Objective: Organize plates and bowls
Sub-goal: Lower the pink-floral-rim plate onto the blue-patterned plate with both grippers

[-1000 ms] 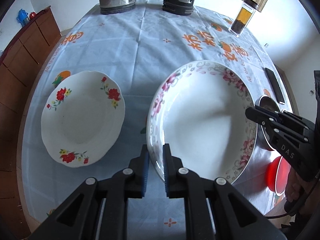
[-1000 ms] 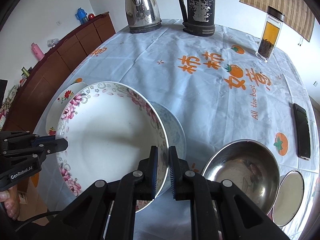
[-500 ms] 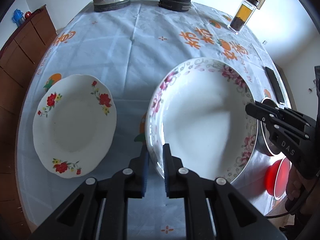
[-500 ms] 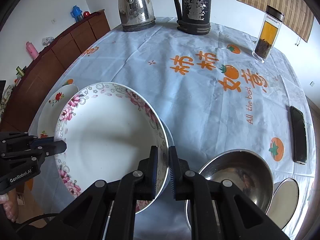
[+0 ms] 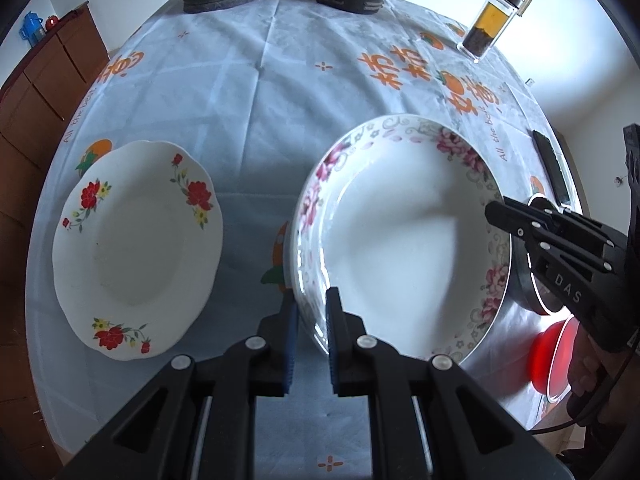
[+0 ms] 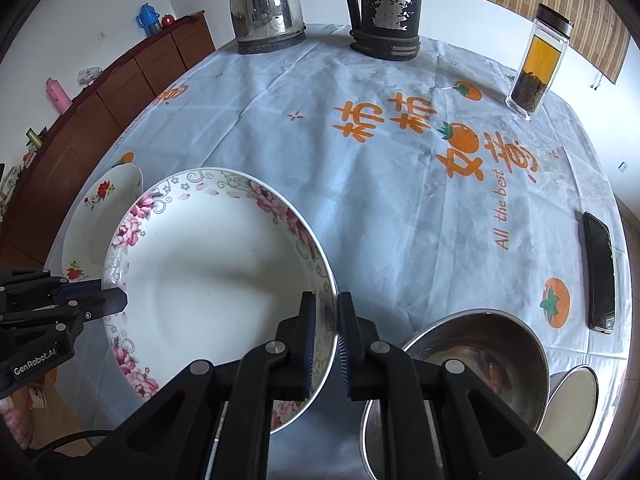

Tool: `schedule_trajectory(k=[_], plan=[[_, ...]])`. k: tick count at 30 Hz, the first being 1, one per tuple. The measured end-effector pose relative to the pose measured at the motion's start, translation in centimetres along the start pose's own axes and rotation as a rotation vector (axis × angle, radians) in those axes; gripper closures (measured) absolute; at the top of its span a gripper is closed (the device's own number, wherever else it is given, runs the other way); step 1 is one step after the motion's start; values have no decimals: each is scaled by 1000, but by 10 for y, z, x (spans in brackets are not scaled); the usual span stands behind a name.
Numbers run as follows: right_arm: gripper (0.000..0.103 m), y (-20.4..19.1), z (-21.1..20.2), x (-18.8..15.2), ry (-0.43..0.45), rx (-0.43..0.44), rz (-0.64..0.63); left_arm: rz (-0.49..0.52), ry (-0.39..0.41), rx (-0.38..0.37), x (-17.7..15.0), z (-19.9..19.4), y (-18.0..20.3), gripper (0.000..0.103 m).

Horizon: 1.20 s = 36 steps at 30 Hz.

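A deep white plate with pink flowers on its rim is held between both grippers, above the tablecloth. My left gripper is shut on its near-left rim and shows in the right wrist view as the left gripper. On the opposite rim my right gripper is shut too, visible from the left wrist as the right gripper. To the left, a scalloped white plate with red flowers lies flat on the cloth.
A steel bowl sits just right of the held plate, with a small round dish and a red bowl beyond it. A phone lies at the right edge. Kettle, dark jug and tea bottle stand at the back.
Both grippers keep their hold on the pink-flowered plate. It has drifted slightly, and the pale plate that showed under its right edge a second ago is out of sight now.
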State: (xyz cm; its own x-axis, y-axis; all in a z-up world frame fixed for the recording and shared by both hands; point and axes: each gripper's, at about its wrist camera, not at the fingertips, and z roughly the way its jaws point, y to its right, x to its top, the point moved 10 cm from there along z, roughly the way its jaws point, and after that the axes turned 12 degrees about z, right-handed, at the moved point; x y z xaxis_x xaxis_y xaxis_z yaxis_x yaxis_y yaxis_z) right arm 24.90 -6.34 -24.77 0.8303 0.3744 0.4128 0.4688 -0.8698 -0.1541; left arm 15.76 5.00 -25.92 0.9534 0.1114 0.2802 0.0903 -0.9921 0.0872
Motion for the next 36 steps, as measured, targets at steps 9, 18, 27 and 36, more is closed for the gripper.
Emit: schedule_trajectory(k=[9,18,27,36], plan=[[91,0,6,-2,-15,-3,-4,-12,-18,-10,-4,8,-1,93],[91,1,12,-4,-24,-10,-5,-14,-22,-11,-3,10,-1,93],[91,1,16,-5,-29,-12,-6,-16,-26,-12,-4,13,-2,93],[91,2,19,-8,-34,-16,-6,-13,-25,-7,-4,14,-2,93]])
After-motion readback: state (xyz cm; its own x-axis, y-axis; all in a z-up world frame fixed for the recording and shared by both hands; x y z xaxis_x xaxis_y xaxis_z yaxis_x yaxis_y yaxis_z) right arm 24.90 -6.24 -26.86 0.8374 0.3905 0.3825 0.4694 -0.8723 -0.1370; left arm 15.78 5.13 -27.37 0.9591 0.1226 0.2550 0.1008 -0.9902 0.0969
